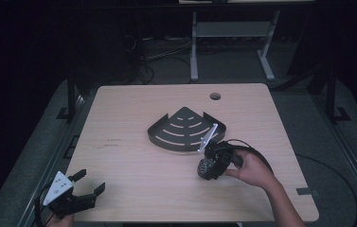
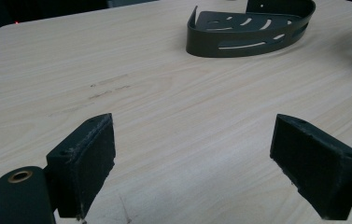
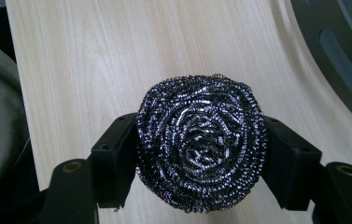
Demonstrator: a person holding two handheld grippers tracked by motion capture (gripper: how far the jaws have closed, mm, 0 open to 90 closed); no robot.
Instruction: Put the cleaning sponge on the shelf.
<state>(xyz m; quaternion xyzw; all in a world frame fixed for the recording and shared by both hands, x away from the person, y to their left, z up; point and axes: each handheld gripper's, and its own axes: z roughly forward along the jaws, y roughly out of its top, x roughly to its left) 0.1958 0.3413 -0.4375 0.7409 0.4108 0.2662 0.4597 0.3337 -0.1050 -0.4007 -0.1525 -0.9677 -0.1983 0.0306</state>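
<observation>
A round steel-wool scourer (image 3: 200, 147) sits squeezed between the two black jaws of my right gripper (image 3: 200, 158), which is shut on it just above the table. From above, that scourer (image 1: 206, 168) and the right gripper (image 1: 209, 169) lie just in front of a dark fan-shaped corner rack (image 1: 182, 129) with curved slots. My left gripper (image 1: 91, 182) rests at the table's near left corner, its jaws wide apart with nothing between them. In the left gripper view its pads (image 2: 92, 163) frame bare wood, with the rack (image 2: 250, 28) far ahead.
The light wooden table (image 1: 133, 156) has a round cable hole (image 1: 215, 96) near its far edge. A black cable (image 1: 254, 153) loops by the right hand. Beyond the table stand desk legs and floor cables in the dark.
</observation>
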